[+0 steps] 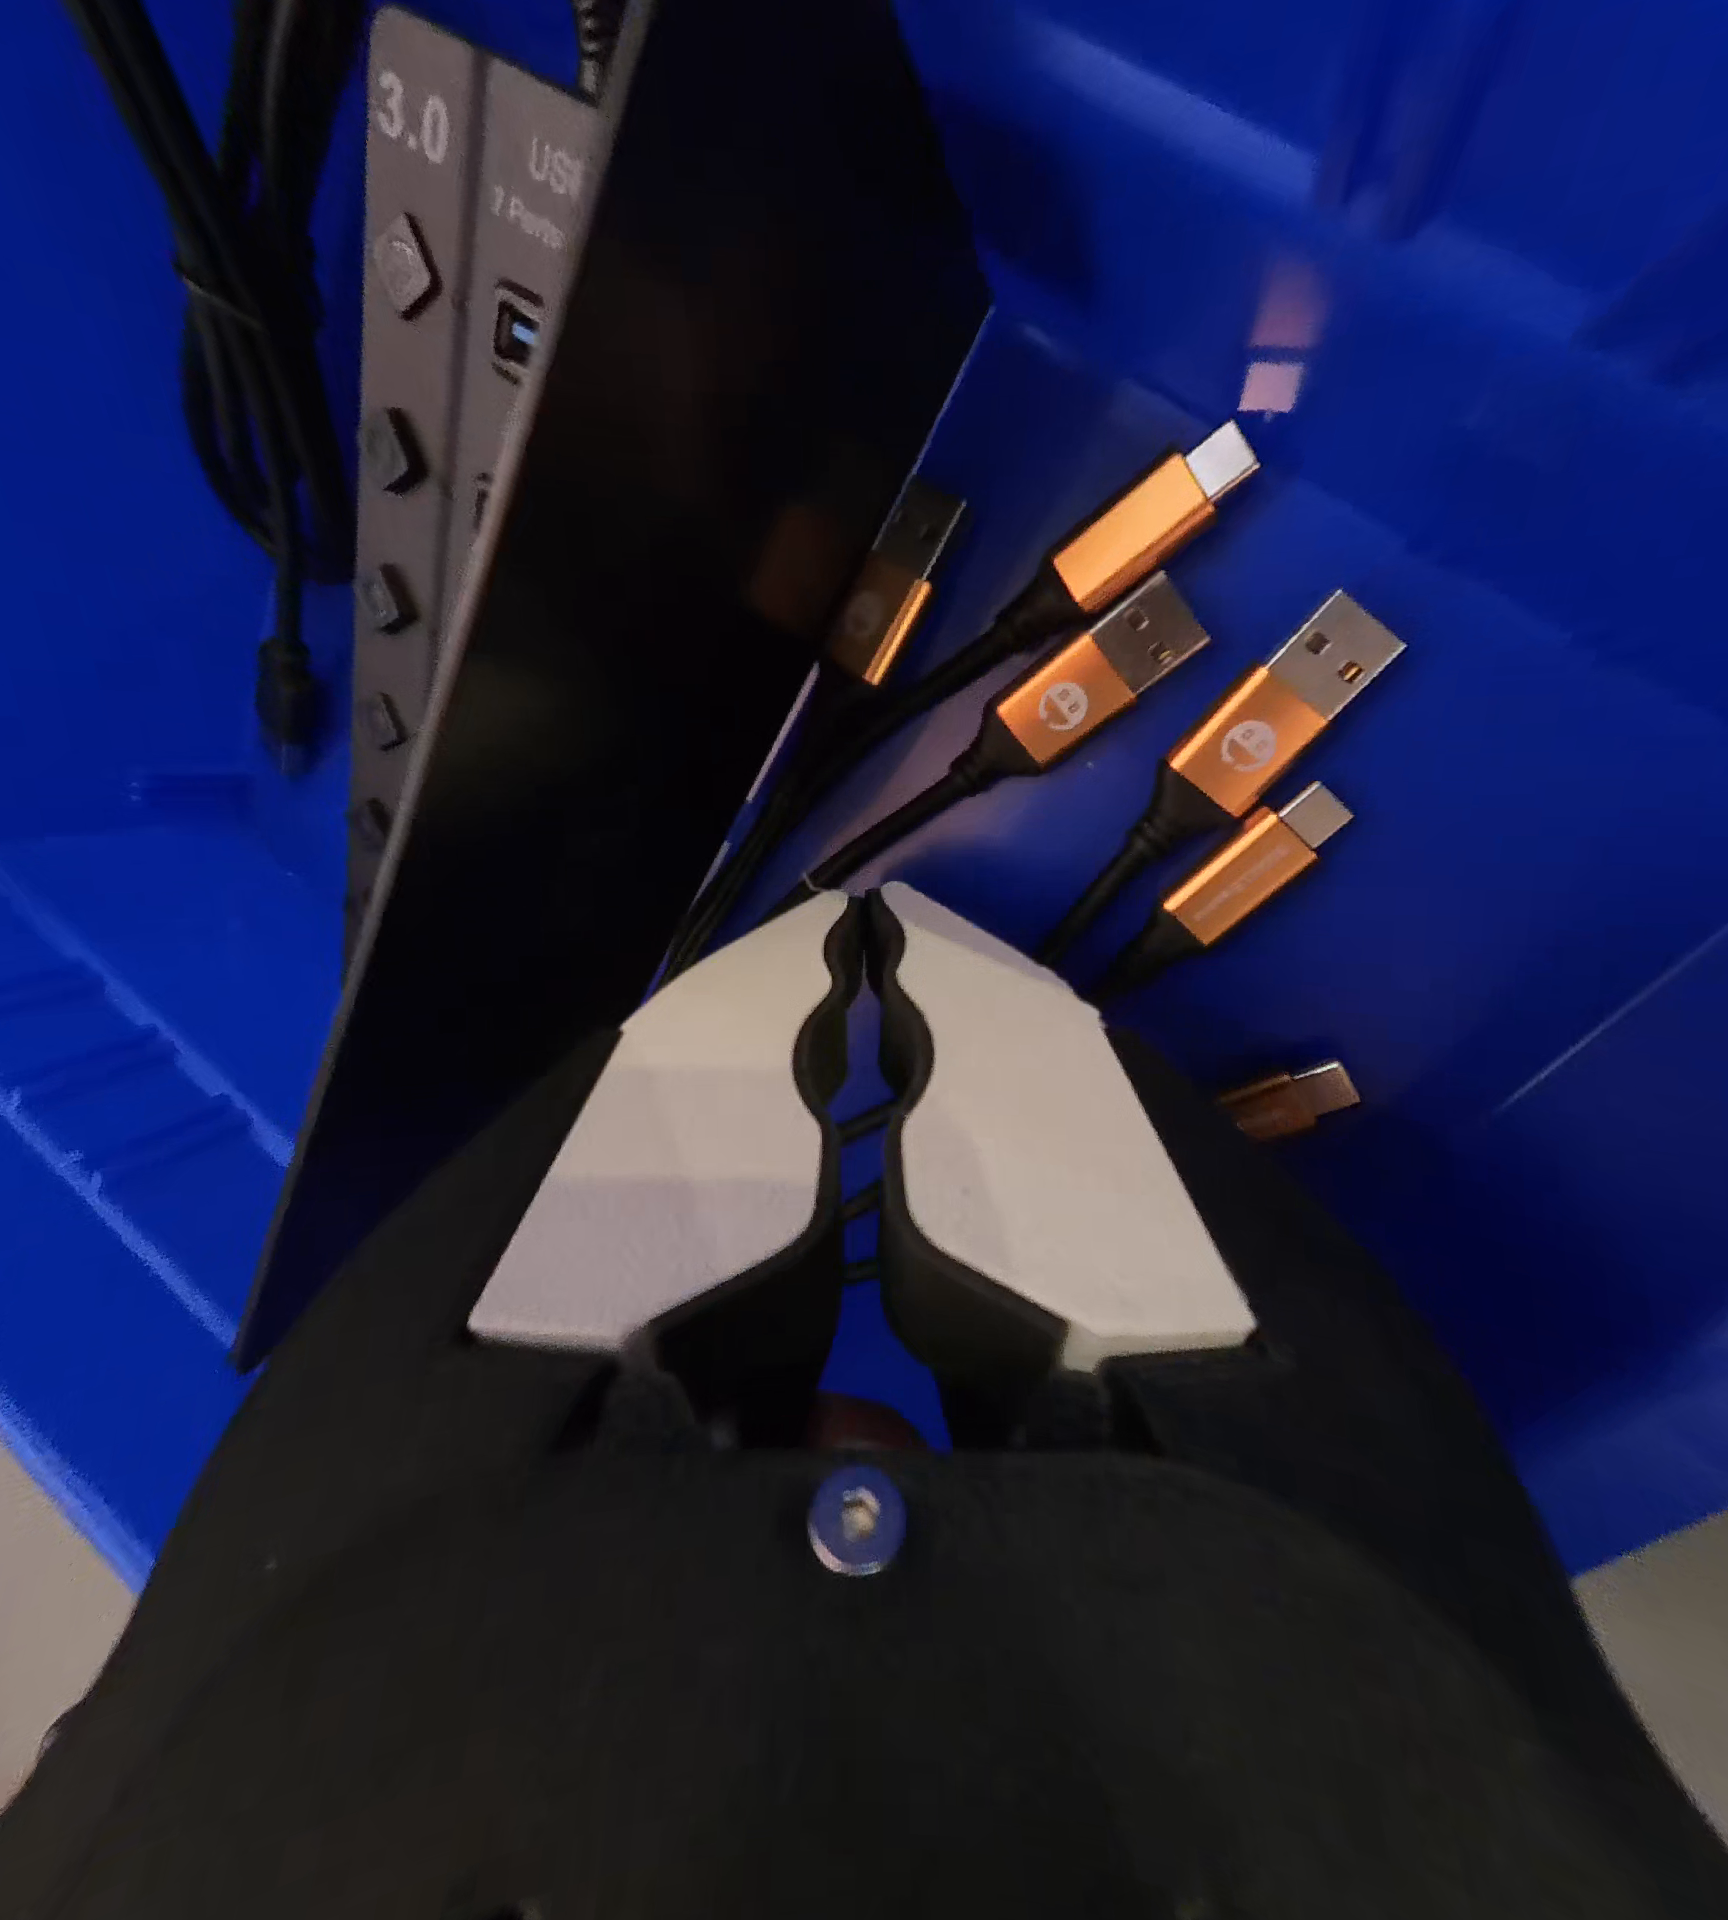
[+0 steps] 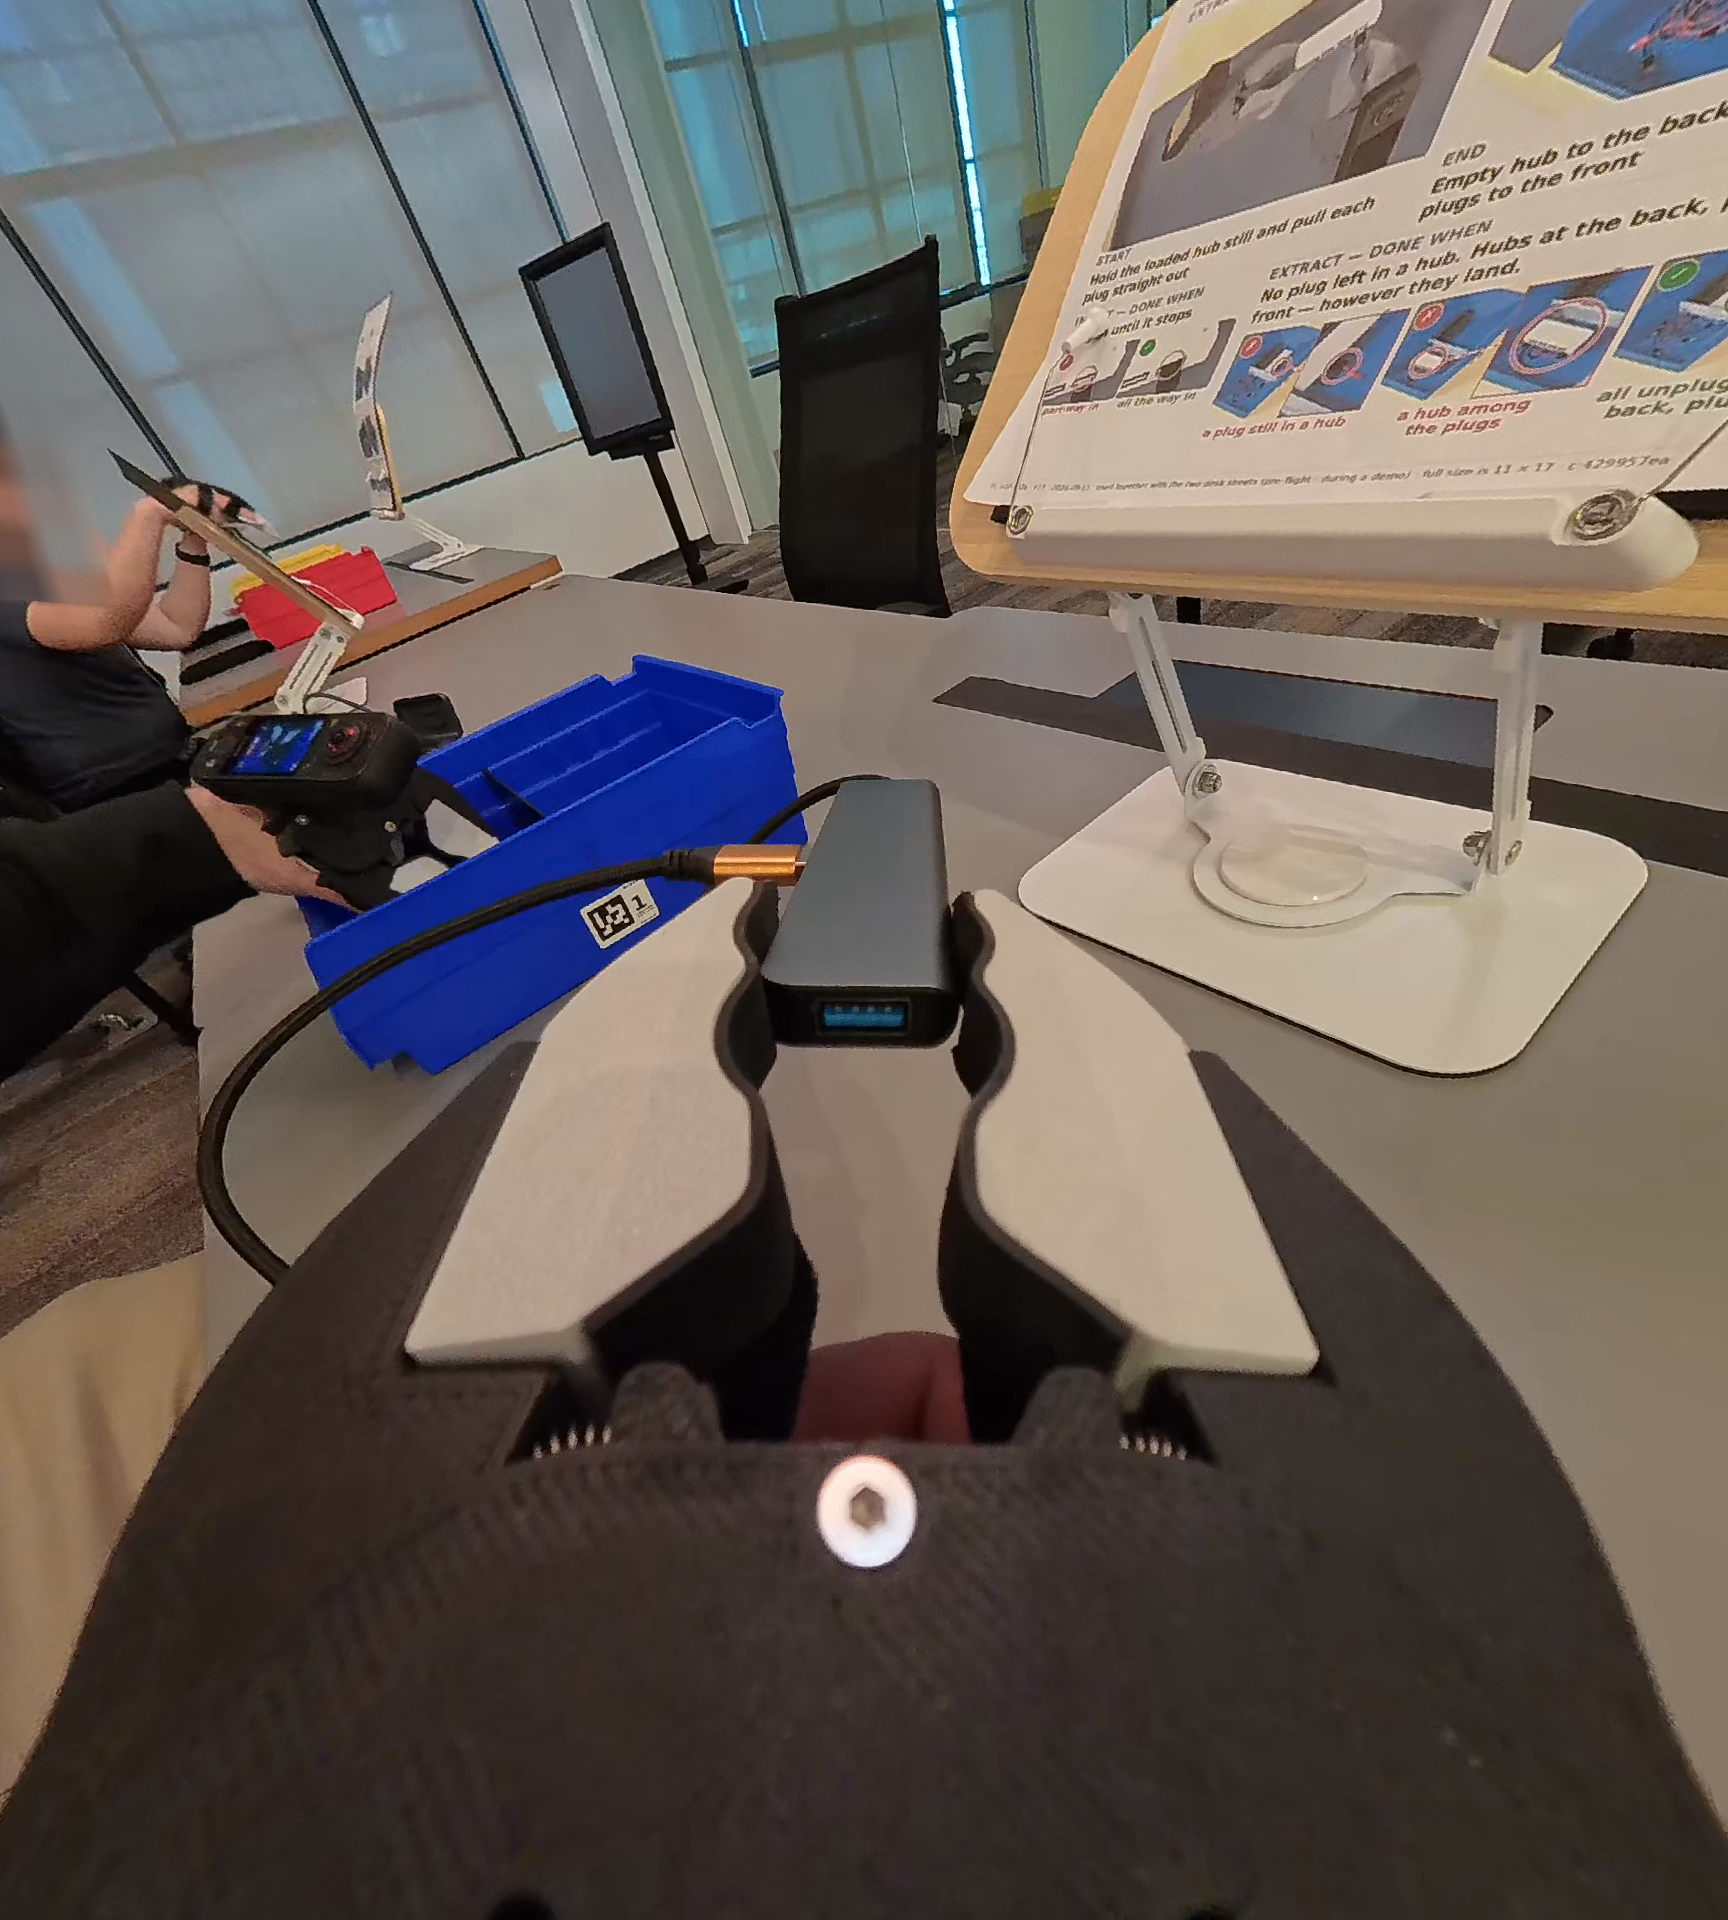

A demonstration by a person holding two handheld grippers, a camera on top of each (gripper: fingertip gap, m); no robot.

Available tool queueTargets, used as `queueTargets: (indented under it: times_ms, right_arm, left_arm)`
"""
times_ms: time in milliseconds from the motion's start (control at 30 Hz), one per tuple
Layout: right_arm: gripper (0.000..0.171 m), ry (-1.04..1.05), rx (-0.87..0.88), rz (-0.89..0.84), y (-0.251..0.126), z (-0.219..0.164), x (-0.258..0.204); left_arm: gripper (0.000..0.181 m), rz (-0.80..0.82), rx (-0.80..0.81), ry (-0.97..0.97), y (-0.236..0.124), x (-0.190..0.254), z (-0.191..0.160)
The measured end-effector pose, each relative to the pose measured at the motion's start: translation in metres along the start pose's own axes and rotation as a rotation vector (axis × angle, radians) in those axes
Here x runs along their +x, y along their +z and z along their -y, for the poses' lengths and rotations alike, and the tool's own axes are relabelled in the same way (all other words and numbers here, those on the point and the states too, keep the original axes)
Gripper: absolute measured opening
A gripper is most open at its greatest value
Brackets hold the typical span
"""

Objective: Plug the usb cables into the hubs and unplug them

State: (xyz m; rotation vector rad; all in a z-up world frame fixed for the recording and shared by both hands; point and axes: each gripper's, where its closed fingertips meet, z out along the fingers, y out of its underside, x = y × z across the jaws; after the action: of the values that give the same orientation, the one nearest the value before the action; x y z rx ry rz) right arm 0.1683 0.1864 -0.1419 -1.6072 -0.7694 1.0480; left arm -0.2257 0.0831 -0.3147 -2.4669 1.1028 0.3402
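Hub in right gripper; blue bin beside.

We are in an open office set up for recording work: beyond the claw runs a wall of tall windows, with a black office chair and a dark screen on a stand in front of it. To the claw's right an instruction sheet rests on a white stand on the grey tabletop, and far to its left a person sits at another tabletop.
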Motion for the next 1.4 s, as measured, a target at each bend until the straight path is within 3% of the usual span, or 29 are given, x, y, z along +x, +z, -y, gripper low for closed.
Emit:
queueTargets:
  times_ms: [267, 567, 767, 933, 1100, 1233, 1400]
  right_arm:
    - [0.032, 0.008, -0.006, -0.001, 0.001, -0.003, 0.002]
    - [0.031, 0.012, -0.009, 0.001, 0.002, -0.005, 0.002]
    - [0.031, 0.015, -0.011, -0.003, 0.002, -0.005, 0.003]
    - [0.031, 0.022, -0.009, -0.012, 0.001, -0.006, 0.008]
    - [0.031, 0.036, -0.010, -0.008, 0.003, -0.008, 0.010]
    - [0.031, 0.030, -0.011, -0.001, 0.004, -0.007, 0.007]
    - [0.031, 0.020, -0.012, -0.004, 0.002, -0.007, 0.006]
  left_arm:
    - [0.023, -0.009, -0.015, 0.113, 0.001, 0.006, 0.007]
    - [0.008, -0.155, -0.036, 0.239, 0.006, 0.014, 0.016]
    - [0.011, -0.299, -0.104, 0.285, 0.007, 0.014, 0.015]
    - [0.025, -0.331, -0.111, 0.303, 0.005, 0.016, 0.013]
    - [0.008, -0.412, -0.101, 0.290, 0.003, 0.026, 0.012]
    - [0.005, -0.402, -0.060, 0.260, 0.003, 0.026, 0.012]
    - [0.005, -0.263, -0.013, 0.223, -0.002, 0.015, 0.009]
